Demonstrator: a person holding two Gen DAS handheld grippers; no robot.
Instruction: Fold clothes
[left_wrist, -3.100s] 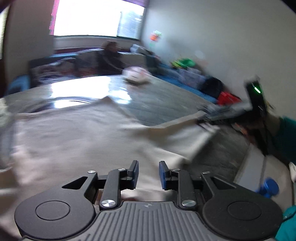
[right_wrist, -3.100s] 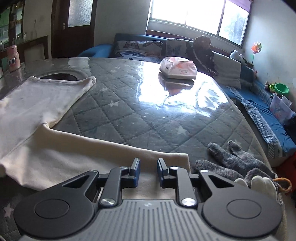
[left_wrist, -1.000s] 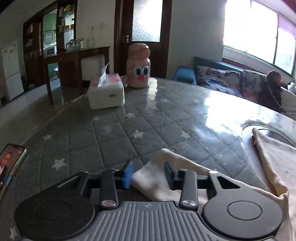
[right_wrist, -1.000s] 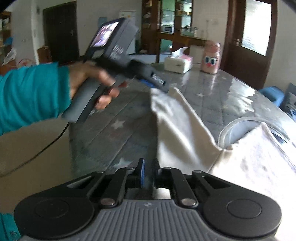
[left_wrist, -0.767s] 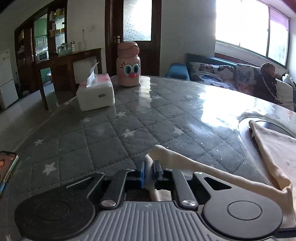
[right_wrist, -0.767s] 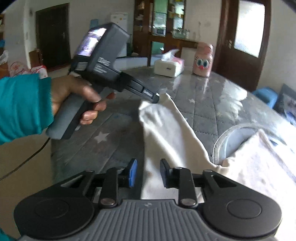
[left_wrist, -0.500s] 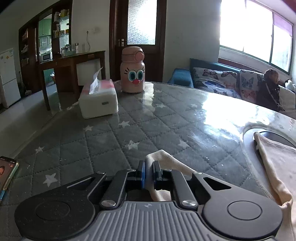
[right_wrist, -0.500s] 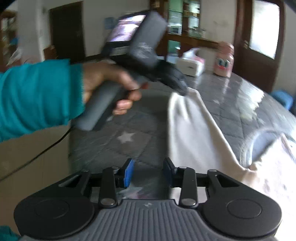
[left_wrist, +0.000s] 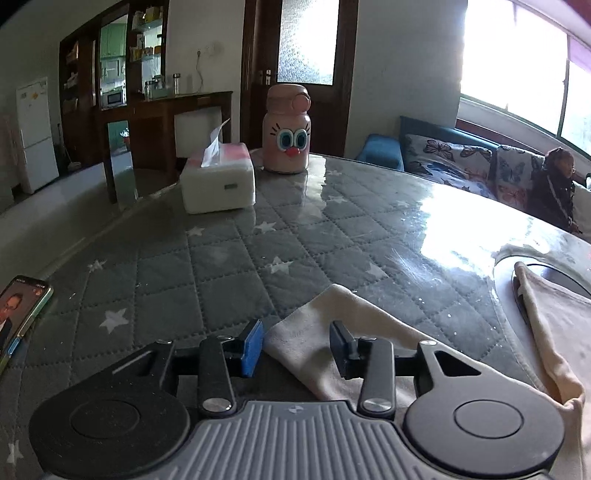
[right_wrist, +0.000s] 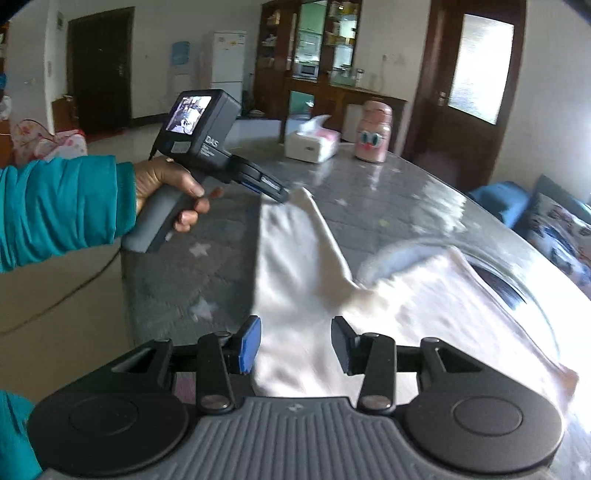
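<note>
A cream long-sleeved garment (left_wrist: 317, 332) lies on the grey quilted table (left_wrist: 221, 266). Its sleeve end sits flat between the spread fingers of my left gripper (left_wrist: 295, 347), which is open and holds nothing. In the right wrist view the same garment (right_wrist: 295, 258) stretches from the sleeve tip back toward my right gripper (right_wrist: 295, 345). That gripper is open too, with cloth lying under the gap. A hand in a teal sleeve holds the left gripper (right_wrist: 279, 194) at the sleeve tip.
A white tissue box (left_wrist: 218, 184) and a pink bottle with cartoon eyes (left_wrist: 286, 140) stand at the far side of the table. A phone (left_wrist: 18, 317) lies at the left edge. A round recessed ring (left_wrist: 546, 269) is under the garment on the right.
My left gripper was shut on the sleeve end and has opened, leaving the sleeve flat on the table. The right gripper has stayed open and moved over the garment.
</note>
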